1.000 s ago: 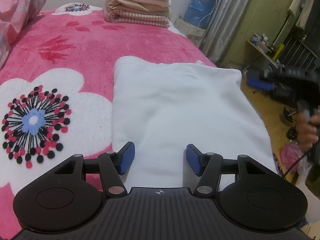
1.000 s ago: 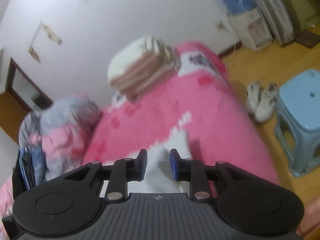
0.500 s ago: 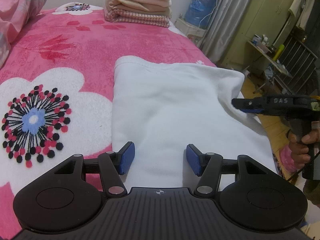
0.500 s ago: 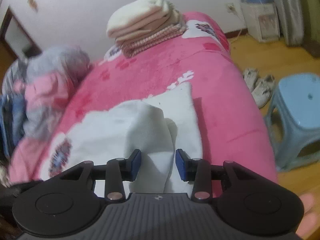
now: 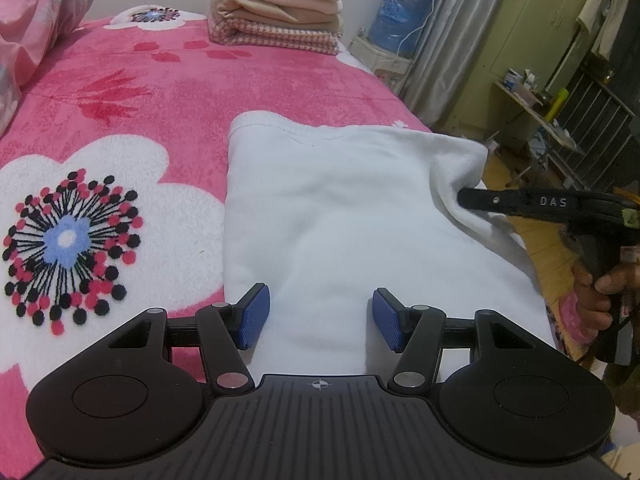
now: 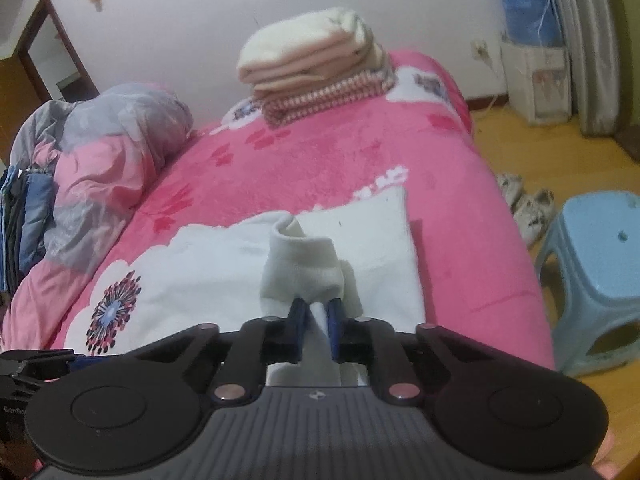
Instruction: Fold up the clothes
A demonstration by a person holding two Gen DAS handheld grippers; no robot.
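The garment (image 5: pixel 340 220) lies on the bed (image 5: pixel 160 92), folded stack (image 5: pixel 276 8) behind it.

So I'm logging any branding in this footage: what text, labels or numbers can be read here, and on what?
"DAS": on the side of the right tool, seen from the left wrist view.
"GenRo", cut off by the frame edge: on a black part at the lower left of the right wrist view.
Print on the blue water jug: too blurred to read.
Nothing else legible.
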